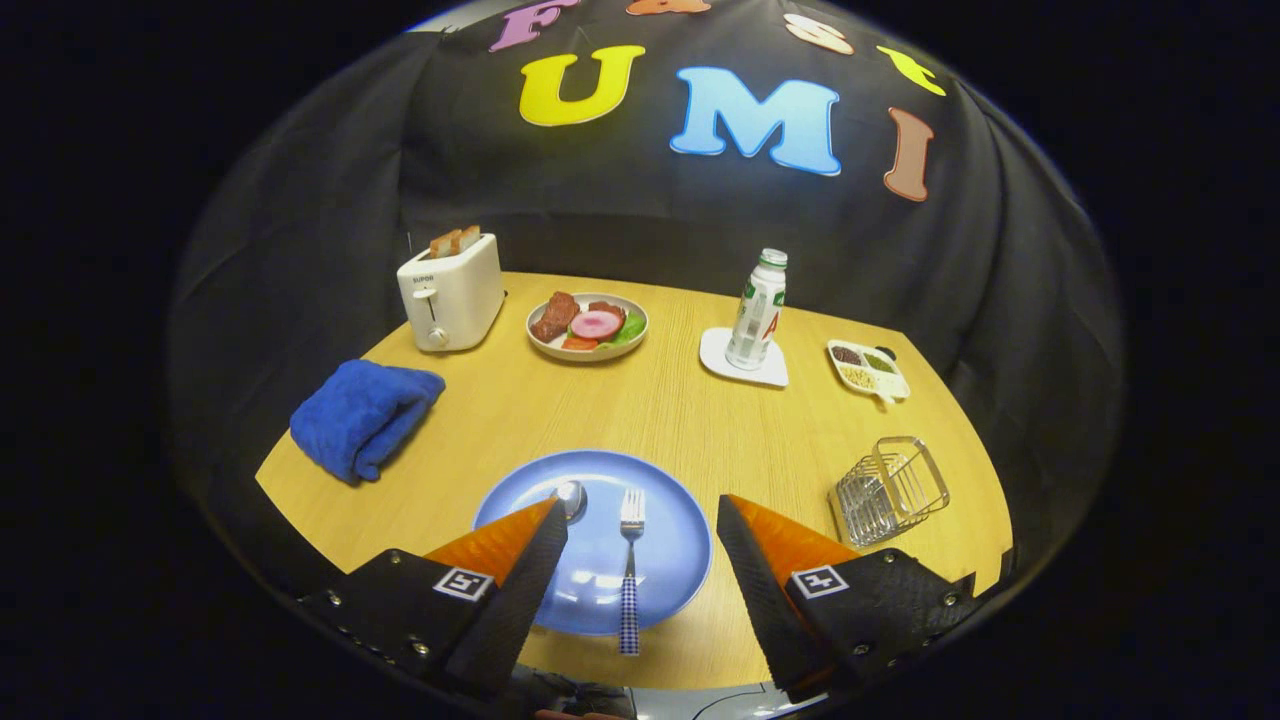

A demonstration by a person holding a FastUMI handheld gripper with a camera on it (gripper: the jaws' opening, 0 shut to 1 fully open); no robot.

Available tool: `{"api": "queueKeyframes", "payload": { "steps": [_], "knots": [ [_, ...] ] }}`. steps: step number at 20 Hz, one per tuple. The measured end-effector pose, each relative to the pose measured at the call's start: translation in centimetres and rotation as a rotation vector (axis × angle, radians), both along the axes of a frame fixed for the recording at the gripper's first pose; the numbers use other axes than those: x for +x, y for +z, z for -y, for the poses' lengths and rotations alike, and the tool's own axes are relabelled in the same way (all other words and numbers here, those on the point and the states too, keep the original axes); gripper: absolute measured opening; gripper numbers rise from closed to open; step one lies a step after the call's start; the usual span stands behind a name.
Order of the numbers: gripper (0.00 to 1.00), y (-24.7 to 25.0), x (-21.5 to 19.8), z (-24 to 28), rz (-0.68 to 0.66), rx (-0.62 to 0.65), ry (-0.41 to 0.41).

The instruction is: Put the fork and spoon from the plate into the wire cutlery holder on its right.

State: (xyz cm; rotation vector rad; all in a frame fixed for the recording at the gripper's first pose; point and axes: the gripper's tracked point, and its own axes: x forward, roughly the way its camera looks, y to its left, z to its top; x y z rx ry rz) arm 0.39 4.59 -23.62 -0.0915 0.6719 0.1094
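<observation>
A blue plate [660, 500] lies on the wooden table near its front edge, under and between my fingers. On it a fork [630, 565] with a blue checked handle lies tines pointing away, its handle reaching past the plate's near rim. A spoon [571, 497] lies left of the fork; its bowl shows and its handle is hidden behind my left finger. The wire cutlery holder [888, 490] stands to the right of the plate, just beyond my right finger. My gripper [640, 512] hangs above the plate, open, with nothing between its fingers.
A folded blue towel [362, 417] lies at the left. Further back stand a white toaster [451, 292] with toast, a plate of food [588, 325], a bottle [757, 310] on a white coaster and a small divided dish [867, 368].
</observation>
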Motion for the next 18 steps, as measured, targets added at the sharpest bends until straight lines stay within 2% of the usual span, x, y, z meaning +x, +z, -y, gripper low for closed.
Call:
{"api": "queueKeyframes", "payload": {
  "steps": [3,5,8,13,18],
  "knots": [
    [0.92,-2.8,-0.6,0.0,-0.102,0.0,-0.001],
    [0.86,-4.5,-0.7,-0.3,-0.161,0.003,0.012],
    [0.4,-6.6,-1.6,-0.1,-0.24,-0.031,0.022],
    [0.39,-8.7,-2.2,-0.6,-0.313,-0.059,0.044],
    [0.39,-10.5,-2.4,-1.0,-0.365,-0.055,0.027]
  ]
}}
